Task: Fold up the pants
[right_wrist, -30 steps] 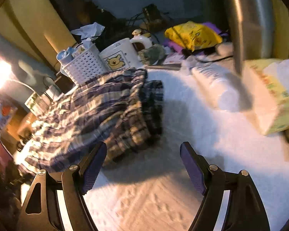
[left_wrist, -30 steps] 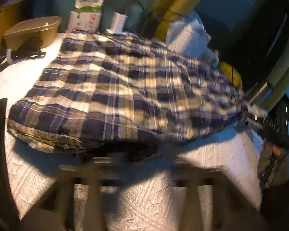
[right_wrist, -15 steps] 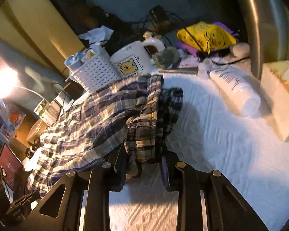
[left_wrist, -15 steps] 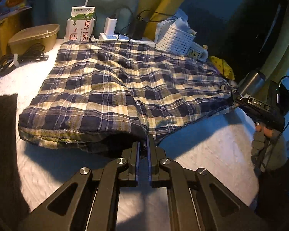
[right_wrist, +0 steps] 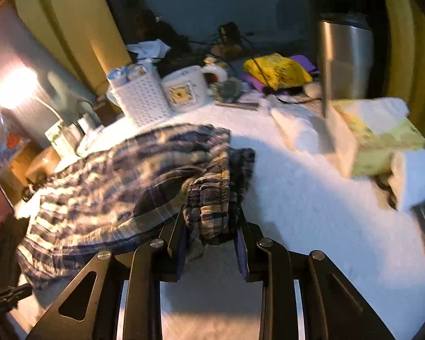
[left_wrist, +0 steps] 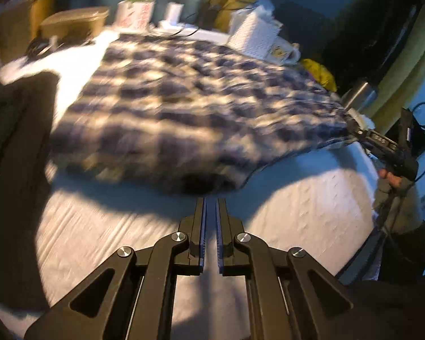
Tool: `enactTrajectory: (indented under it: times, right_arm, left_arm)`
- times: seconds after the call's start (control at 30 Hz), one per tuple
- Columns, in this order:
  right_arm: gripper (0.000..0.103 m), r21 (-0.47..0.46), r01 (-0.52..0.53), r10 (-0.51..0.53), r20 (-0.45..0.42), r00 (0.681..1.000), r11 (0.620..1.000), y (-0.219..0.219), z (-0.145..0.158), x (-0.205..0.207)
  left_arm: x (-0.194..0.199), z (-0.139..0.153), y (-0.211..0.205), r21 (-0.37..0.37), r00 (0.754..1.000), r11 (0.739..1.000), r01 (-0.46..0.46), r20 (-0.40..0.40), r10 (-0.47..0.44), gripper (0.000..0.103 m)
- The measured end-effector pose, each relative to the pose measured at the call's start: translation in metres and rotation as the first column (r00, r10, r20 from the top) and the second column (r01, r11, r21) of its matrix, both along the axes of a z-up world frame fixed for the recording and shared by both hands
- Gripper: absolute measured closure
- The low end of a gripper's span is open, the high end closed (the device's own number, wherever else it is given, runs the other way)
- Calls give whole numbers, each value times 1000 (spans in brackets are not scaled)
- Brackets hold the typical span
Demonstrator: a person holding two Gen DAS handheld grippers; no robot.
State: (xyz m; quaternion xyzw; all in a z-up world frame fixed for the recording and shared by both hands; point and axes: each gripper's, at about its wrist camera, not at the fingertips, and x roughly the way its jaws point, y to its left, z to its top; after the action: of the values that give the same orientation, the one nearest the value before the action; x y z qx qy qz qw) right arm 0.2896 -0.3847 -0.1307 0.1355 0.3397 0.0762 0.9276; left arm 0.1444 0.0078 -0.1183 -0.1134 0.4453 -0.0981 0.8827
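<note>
The plaid pants [left_wrist: 189, 107] are lying spread across the middle of the white-covered worktop [left_wrist: 297, 206], reaching toward its cluttered back edge. Both grippers are gripping the near hem, so the first fold seems to be starting; next, both should be carrying that edge evenly over the cloth. The left gripper [left_wrist: 211, 206] is pinching nearly closed, apparently on thin fabric at the hem's dark fold. The right gripper [right_wrist: 209, 226] is clamping narrowly on a thick bunched wad.
</note>
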Motion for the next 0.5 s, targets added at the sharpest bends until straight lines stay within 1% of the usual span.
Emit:
enactTrajectory:
  times: [0.07, 0.13, 0.27, 0.33, 0.37, 0.4, 0.43, 0.47, 0.5]
  right_arm:
    - [74, 0, 4, -4, -16, 1000, 1000, -3, -6, -5]
    - [74, -22, 1, -2, -26, 1000, 1000, -2, -9, -10]
    - [74, -44, 7, -8, -23, 1000, 999, 0, -9, -14]
    - [74, -51, 6, -7, -14, 1000, 999, 0, -5, -15]
    - [74, -57, 6, -6, -8, 1000, 998, 1, -3, -15]
    - [74, -62, 5, -5, -4, 1000, 998, 2, -1, -15]
    - [74, -68, 2, -2, -1, 1000, 998, 2, 0, -15]
    - [74, -74, 0, 0, 2, 1000, 997, 3, 2, -15]
    - [74, -78, -2, 2, 6, 1000, 997, 3, 3, -15]
  left_arm:
    - [1, 3, 14, 22, 1000, 999, -26, -4, 26, 98]
    - [5, 11, 24, 34, 999, 998, -44, 10, 43, 98]
    - [13, 31, 44, 91, 992, 991, -102, 83, 95, 97]
    - [20, 36, 54, 105, 988, 987, -125, 109, 114, 92]
    - [25, 36, 60, 120, 985, 982, -144, 115, 130, 76]
    - [30, 35, 65, 130, 982, 978, -160, 119, 145, 55]
    - [34, 34, 69, 133, 979, 976, -174, 127, 158, 45]
    - [39, 32, 75, 132, 976, 973, -189, 133, 172, 39]
    - [43, 30, 78, 142, 975, 969, -200, 131, 182, 38]
